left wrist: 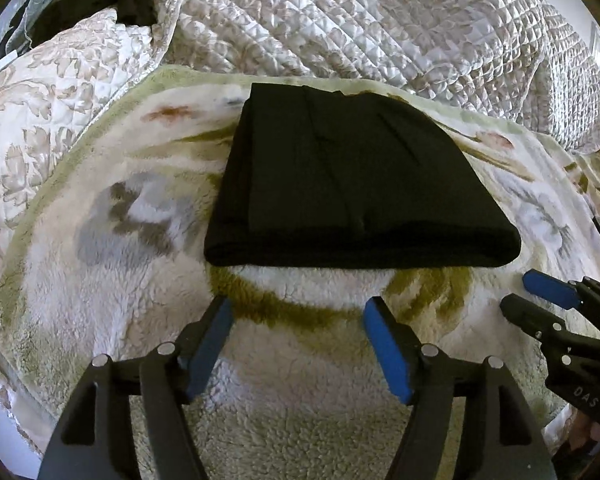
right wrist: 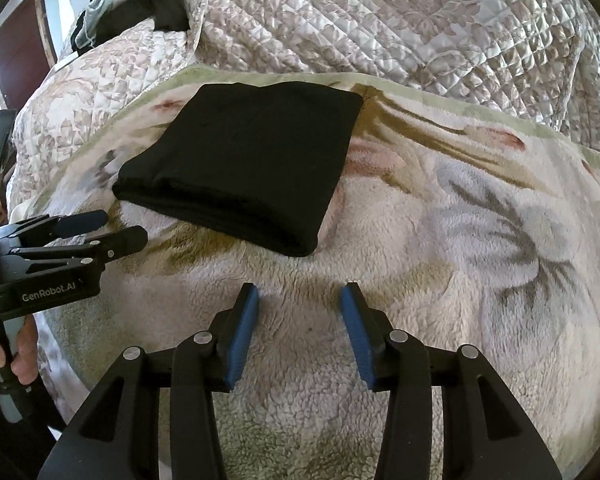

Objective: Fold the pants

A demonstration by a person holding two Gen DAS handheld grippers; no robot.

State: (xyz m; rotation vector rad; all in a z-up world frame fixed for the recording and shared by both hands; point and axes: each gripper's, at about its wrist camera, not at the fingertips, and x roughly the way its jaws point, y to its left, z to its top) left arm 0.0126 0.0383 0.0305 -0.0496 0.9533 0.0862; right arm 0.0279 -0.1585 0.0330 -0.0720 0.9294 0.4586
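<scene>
Black pants [left wrist: 348, 184] folded into soft rectangle on fluffy fleece blanket [left wrist: 100, 300]; both grippers' fingers [left wrist: 210, 344] [right wrist: 242, 332] spread, empty.

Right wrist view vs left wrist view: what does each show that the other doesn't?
Only the right wrist view: a hand gripping the left gripper's handle, and a dark red panel at far left.

Only the left wrist view: the right gripper seen from the side at the right edge.

Both: folded black pants lying flat on the fleece blanket, the quilted bedspread behind, and both grippers open, holding nothing.
</scene>
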